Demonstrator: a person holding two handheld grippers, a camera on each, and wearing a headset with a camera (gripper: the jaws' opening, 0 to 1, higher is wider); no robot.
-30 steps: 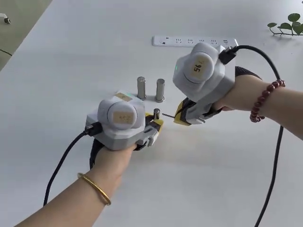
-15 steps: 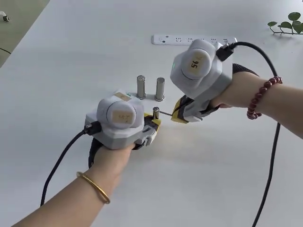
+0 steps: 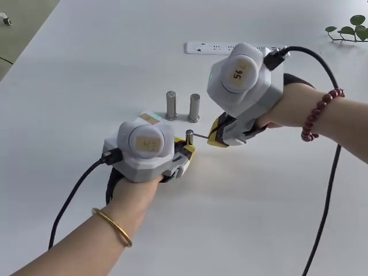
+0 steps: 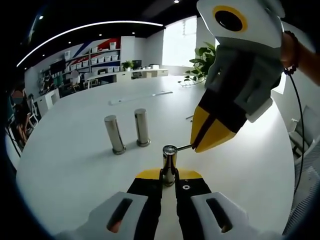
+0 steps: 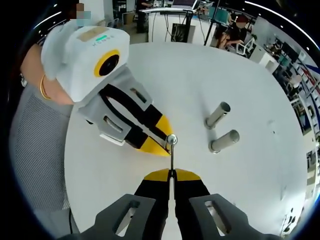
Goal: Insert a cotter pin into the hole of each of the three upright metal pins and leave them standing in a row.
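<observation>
The left gripper [image 4: 169, 179] has its fingers clamped on the lower part of the first metal pin [image 4: 169, 161], which stands upright on the white desk [image 3: 86, 86]. The right gripper [image 5: 171, 175] sits just to the right of that pin. Its fingers are pressed together on a thin cotter pin [image 5: 171, 157], held level and pointing at the top of the first metal pin. In the right gripper view the cotter pin's tip meets the pin's head, but whether it has entered the hole is hard to tell. Beyond the first metal pin, clear of both grippers, the second metal pin [image 3: 171, 105] and third metal pin [image 3: 195, 108] stand upright, near each other but apart. Farther beyond the first metal pin, a white power strip [image 3: 230, 49] lies flat on the desk.
</observation>
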